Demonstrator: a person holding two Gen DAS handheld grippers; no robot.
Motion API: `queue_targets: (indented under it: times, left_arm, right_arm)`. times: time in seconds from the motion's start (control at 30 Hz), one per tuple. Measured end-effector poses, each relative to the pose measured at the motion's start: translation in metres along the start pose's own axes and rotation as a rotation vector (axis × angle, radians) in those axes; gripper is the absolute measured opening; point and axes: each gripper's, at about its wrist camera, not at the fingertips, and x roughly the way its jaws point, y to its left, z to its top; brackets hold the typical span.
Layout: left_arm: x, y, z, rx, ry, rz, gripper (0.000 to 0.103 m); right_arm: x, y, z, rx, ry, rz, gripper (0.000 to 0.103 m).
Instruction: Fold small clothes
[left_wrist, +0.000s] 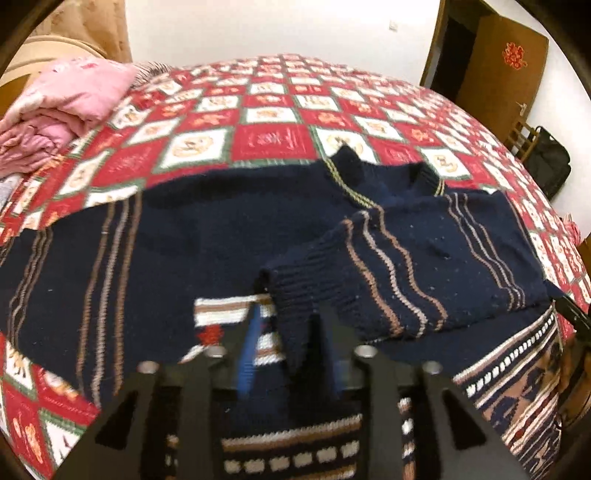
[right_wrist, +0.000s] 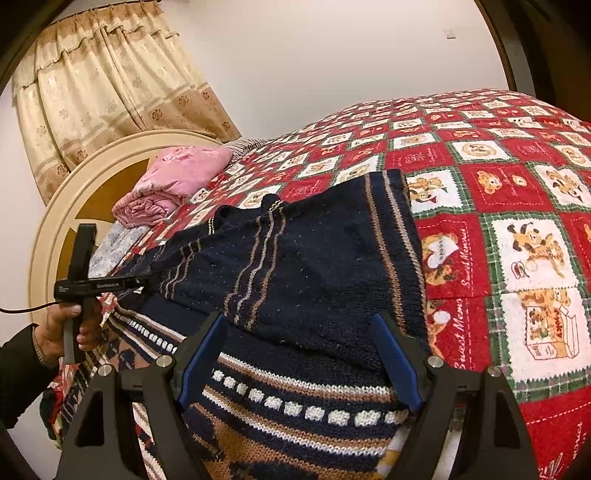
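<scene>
A navy knitted sweater (left_wrist: 207, 236) with tan stripes and a patterned lower band lies spread on the bed. One sleeve (left_wrist: 369, 273) is folded across its chest. My left gripper (left_wrist: 284, 332) is shut on that sleeve's ribbed cuff (left_wrist: 291, 295). In the right wrist view the same sweater (right_wrist: 314, 258) fills the middle. My right gripper (right_wrist: 299, 354) is open and empty just above the patterned band (right_wrist: 295, 402). The left gripper (right_wrist: 144, 282) also shows there at the left, held by a hand, pinching the cuff.
The bed has a red checked bear-print cover (left_wrist: 273, 110), also seen in the right wrist view (right_wrist: 517, 221). A folded pink blanket (left_wrist: 62, 110) lies by the cream headboard (right_wrist: 55, 221). A door (left_wrist: 498, 62), a chair and a black bag (left_wrist: 546, 162) stand at the right.
</scene>
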Motion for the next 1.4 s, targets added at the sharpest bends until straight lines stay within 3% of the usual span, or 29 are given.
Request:
queue_targets:
  times: [0.07,0.13,0.23,0.27,0.67,0.93,1.2,1.27,1.4]
  left_arm:
    - [-0.012,0.004,-0.004,0.014,-0.04,0.016,0.063]
    - [-0.024,0.013,-0.009,0.027,-0.083,0.043,0.064]
    - [-0.036,0.044,-0.015,-0.002,-0.096,0.104,0.08]
    - [-0.038,0.053,-0.016,-0.016,-0.1,0.12,0.081]
    - [-0.06,0.231,-0.048,-0.32,-0.11,0.383,0.081]
    - [-0.083,0.345,-0.057,-0.538,-0.165,0.477,0.081]
    - [-0.055,0.415,-0.032,-0.699,-0.176,0.4,0.076]
    - [-0.047,0.423,-0.027,-0.717,-0.164,0.38,0.07]
    - [-0.033,0.431,-0.022,-0.732,-0.139,0.382,0.069]
  right_arm:
    - [-0.001,-0.001,-0.001,0.003,-0.002,0.0,0.081]
    - [-0.001,0.0,-0.001,0.003,-0.003,-0.005,0.081]
    - [-0.002,0.001,-0.001,-0.001,-0.008,-0.017,0.081]
    - [-0.003,0.0,-0.001,0.001,-0.011,-0.019,0.081]
    - [-0.003,0.001,-0.001,-0.008,-0.01,-0.042,0.081]
    - [0.002,0.009,-0.002,-0.052,0.015,-0.109,0.081]
    - [0.006,0.015,-0.003,-0.079,0.032,-0.147,0.081]
    - [0.008,0.016,-0.003,-0.087,0.04,-0.16,0.081]
    - [0.01,0.018,-0.003,-0.098,0.046,-0.176,0.081]
